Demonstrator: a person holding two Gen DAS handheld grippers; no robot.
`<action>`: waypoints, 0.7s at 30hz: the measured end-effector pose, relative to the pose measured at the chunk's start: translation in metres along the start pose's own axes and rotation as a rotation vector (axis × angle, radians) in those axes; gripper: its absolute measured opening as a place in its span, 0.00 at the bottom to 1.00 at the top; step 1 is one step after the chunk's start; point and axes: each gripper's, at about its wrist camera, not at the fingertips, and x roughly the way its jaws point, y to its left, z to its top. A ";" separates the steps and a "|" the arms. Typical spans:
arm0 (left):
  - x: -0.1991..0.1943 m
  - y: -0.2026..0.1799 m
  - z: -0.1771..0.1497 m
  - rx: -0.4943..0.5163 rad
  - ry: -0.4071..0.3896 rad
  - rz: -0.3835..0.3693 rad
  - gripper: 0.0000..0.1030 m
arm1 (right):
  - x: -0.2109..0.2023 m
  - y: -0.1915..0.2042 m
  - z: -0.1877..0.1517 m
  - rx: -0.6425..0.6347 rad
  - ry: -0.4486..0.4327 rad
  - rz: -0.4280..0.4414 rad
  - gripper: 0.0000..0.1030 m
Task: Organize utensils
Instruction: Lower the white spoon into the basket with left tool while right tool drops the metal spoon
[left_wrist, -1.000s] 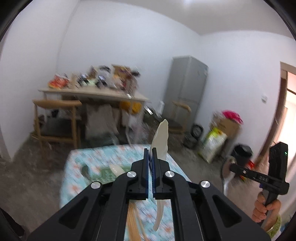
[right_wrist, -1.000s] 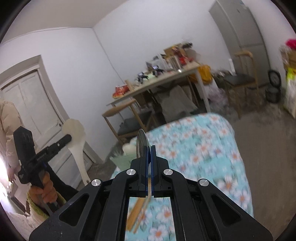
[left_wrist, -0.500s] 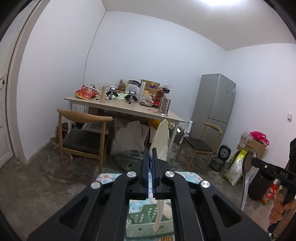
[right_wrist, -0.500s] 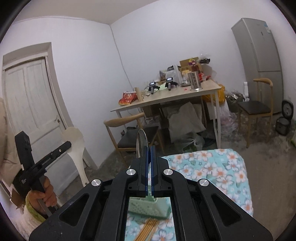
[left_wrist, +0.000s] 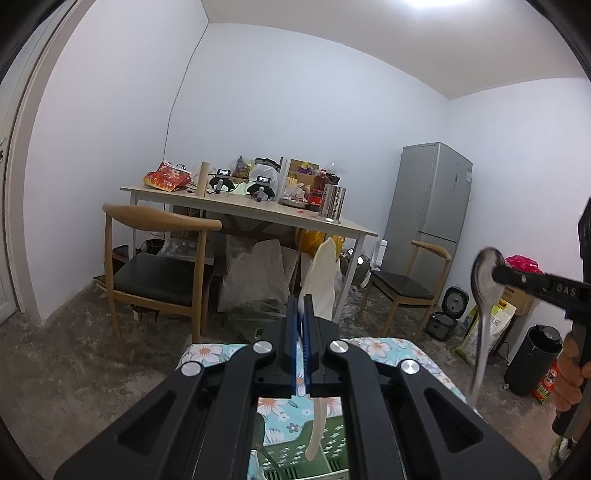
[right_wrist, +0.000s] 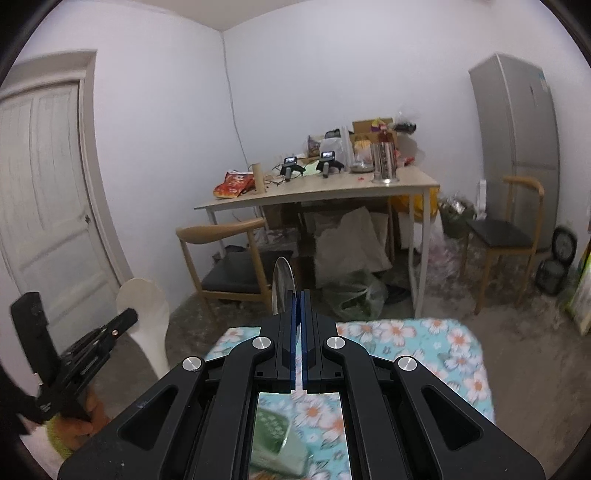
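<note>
My left gripper (left_wrist: 302, 306) is shut on a cream plastic rice paddle (left_wrist: 322, 273), blade up, handle hanging down over the green perforated utensil basket (left_wrist: 328, 443). It also shows in the right wrist view (right_wrist: 146, 317). My right gripper (right_wrist: 298, 302) is shut on a metal spoon (right_wrist: 281, 284), bowl up; in the left wrist view the spoon (left_wrist: 485, 288) hangs at the right. The basket (right_wrist: 277, 432) sits on the floral tablecloth (right_wrist: 436, 343) below both grippers.
A cluttered wooden table (left_wrist: 258, 210) with chairs (left_wrist: 155, 266) stands across the room. A grey fridge (left_wrist: 428, 206) is at the right, a white door (right_wrist: 40, 206) at the left. A black bin (left_wrist: 535, 358) stands on the floor.
Both grippers have lifted and tilted up with their utensils still held. The view moved from the tabletop to the room, and the basket now lies under the jaws.
</note>
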 end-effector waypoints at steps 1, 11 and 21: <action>0.001 0.001 -0.003 0.001 -0.001 -0.001 0.02 | 0.005 0.004 -0.002 -0.029 -0.002 -0.008 0.00; 0.017 0.009 -0.033 0.007 0.022 -0.008 0.02 | 0.031 0.029 -0.032 -0.198 0.018 -0.048 0.00; 0.019 0.012 -0.057 0.015 0.057 -0.019 0.02 | 0.046 0.035 -0.067 -0.219 0.099 -0.017 0.03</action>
